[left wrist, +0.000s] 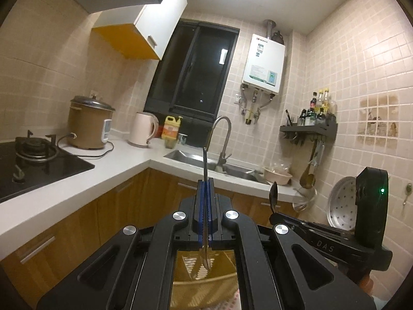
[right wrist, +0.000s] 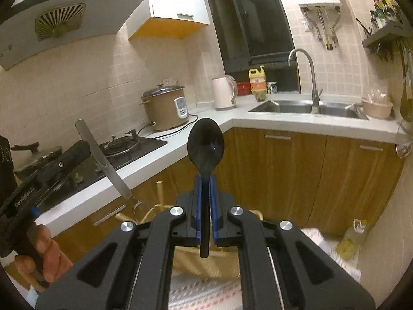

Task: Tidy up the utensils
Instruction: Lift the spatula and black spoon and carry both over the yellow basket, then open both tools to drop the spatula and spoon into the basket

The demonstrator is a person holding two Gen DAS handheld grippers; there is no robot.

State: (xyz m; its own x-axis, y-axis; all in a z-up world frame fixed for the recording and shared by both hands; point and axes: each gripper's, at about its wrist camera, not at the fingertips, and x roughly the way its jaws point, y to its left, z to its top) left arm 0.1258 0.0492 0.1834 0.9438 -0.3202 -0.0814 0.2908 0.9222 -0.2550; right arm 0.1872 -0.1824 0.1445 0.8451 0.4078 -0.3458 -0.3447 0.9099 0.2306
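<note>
My left gripper (left wrist: 205,180) is shut on a thin metal utensil (left wrist: 204,165), held edge-on and upright; its handle end points up and its lower end hangs below the pads. It also shows in the right wrist view (right wrist: 103,159) at the left. My right gripper (right wrist: 205,178) is shut on a black spoon (right wrist: 205,144), bowl up. The spoon (left wrist: 273,196) and right gripper also show at the right of the left wrist view. Both grippers are held in the air in front of the counter.
A wooden rack (right wrist: 160,201) stands below the grippers, over a striped cloth (right wrist: 204,294). White L-shaped counter (left wrist: 77,186) with gas hob (left wrist: 33,162), rice cooker (left wrist: 89,125), kettle (left wrist: 142,129) and sink (left wrist: 232,168). Wall shelf with bottles (left wrist: 309,126) at right.
</note>
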